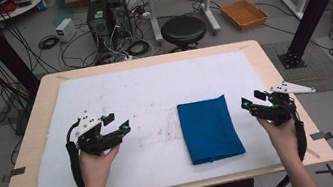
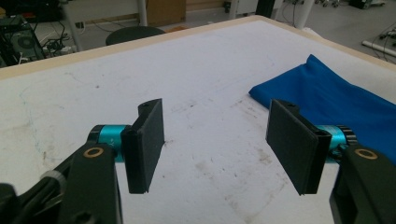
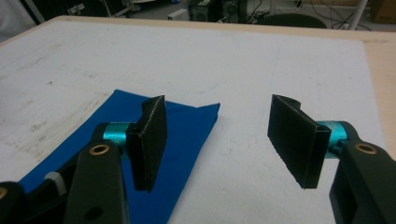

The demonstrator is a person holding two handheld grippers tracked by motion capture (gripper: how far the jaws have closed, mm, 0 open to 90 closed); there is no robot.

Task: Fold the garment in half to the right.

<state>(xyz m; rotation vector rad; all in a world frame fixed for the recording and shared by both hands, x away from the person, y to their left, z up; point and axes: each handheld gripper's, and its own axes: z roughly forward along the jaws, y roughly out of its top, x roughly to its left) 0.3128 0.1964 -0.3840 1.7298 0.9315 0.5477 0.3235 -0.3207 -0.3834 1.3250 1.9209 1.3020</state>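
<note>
left gripper [image 1: 116,122] — jaws spread wide, holding nothing, above the white mat [image 1: 129,94] well left of the cloth | right gripper [image 1: 252,99] — jaws also apart, empty, just right of the cloth | blue cloth [image 1: 209,128] folded flat, lying between both grippers, right of the table's [image 1: 33,129] centre

I saw a deep blue folded cloth [image 1: 209,128] lying flat on the white table cover [image 1: 144,92], folded into a tall rectangle with its long sides running away from me and its near end a little wider and skewed to the right. It sat right of the table's middle, between my two grippers and touching neither. In the left gripper view one corner of it [image 2: 334,95] lay smooth, with only faint creases.
</note>
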